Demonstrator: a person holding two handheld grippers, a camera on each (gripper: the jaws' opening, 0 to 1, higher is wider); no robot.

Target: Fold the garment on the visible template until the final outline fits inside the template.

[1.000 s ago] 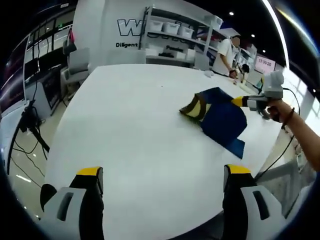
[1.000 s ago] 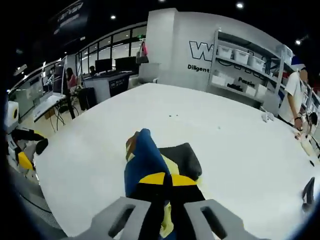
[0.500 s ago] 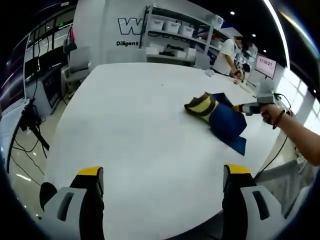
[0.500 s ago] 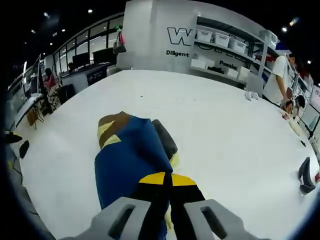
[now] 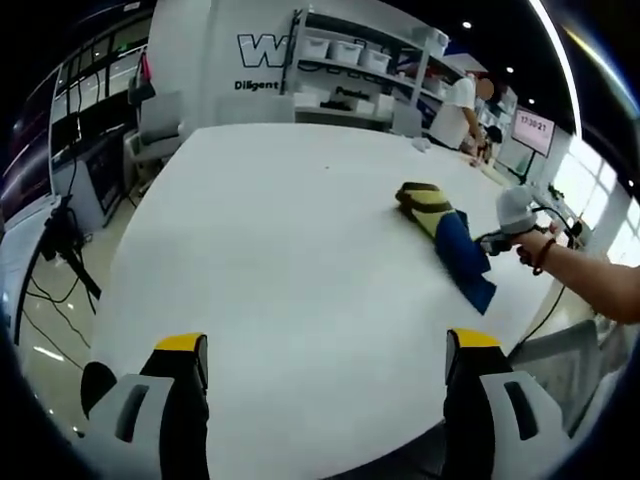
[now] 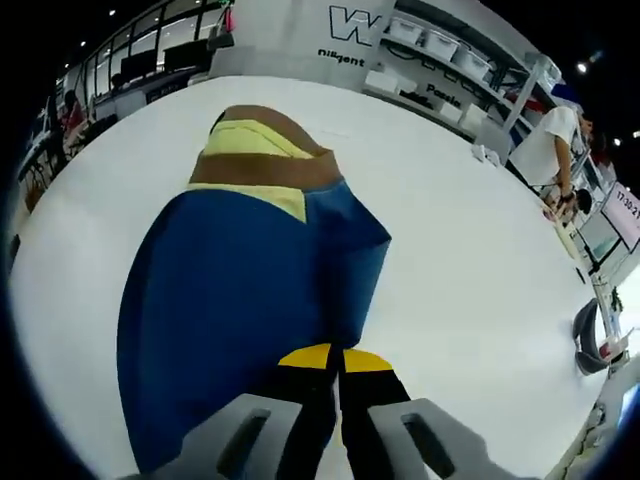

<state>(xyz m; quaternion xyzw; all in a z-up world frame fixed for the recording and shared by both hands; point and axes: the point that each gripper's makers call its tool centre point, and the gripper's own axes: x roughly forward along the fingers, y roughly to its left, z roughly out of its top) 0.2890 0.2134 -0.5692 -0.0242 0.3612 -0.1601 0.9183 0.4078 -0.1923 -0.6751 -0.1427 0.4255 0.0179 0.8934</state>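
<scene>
Two grippers are seen: the right gripper (image 6: 325, 362) is clamped on the blue garment (image 6: 240, 270), stretched toward twelve o'clock on the worktop (image 5: 270, 230), while the left gripper (image 5: 325, 350) is held wide, well apart.

bare white table (image 5: 260, 250) ahead, garment (image 5: 448, 238) at far right

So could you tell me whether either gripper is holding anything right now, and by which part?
The right gripper is shut on the garment, pinching its blue near edge. The left gripper is open over the table, holding nothing.
</scene>
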